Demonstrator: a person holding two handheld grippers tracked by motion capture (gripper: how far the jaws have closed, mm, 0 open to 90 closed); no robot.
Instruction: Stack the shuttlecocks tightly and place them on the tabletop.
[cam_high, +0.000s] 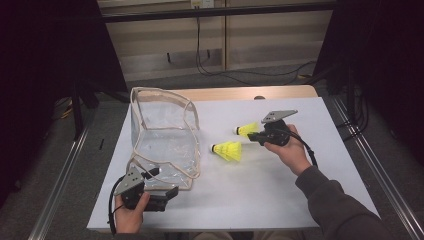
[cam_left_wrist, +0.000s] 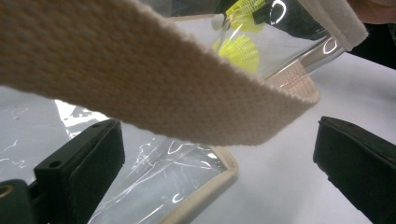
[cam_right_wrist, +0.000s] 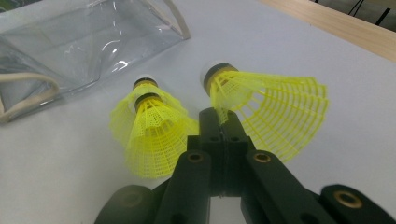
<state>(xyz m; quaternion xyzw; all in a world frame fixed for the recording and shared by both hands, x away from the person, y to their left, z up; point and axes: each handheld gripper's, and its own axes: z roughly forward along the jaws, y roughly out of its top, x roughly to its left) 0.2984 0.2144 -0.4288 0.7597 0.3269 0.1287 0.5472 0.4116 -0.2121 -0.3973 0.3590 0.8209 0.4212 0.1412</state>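
Shuttlecocks in bright yellow are the things in hand. In the high view, one shuttlecock (cam_high: 247, 129) is pinched at its skirt by the right gripper (cam_high: 256, 136), held just above the middle of the white bench sheet (cam_high: 280, 200), a little toward its right edge; the hand and the gripper body cover the skirt's far part. A second shuttlecock (cam_high: 227, 150) lies on the sheet just beside it, nearer the bench's front edge. The clear bag (cam_high: 162, 135) with cream webbing trim stands open near the left edge. The left gripper (cam_high: 167, 192) sits at the bag's front corner; from this height I cannot tell whether its jaws touch the plastic.

In the left gripper view the two black jaws stand wide apart, clenching nothing. A cream strap (cam_left_wrist: 140, 88), blurred by closeness, crosses over the gap and hides much of the bag (cam_left_wrist: 154, 186) behind it. Two yellow skirts (cam_left_wrist: 238, 49) show through the clear plastic, distorted and hard to separate.

In the right gripper view the jaws are clamped together on the mesh skirt of the held shuttlecock (cam_right_wrist: 271, 109), its cork pointing away. The loose shuttlecock (cam_right_wrist: 149, 135) lies just left of the jaws; it seems doubled, with two dark cork bands one behind the other, though whether these are two nested pieces I cannot tell. The bag (cam_right_wrist: 88, 42) is cut off at the upper left.
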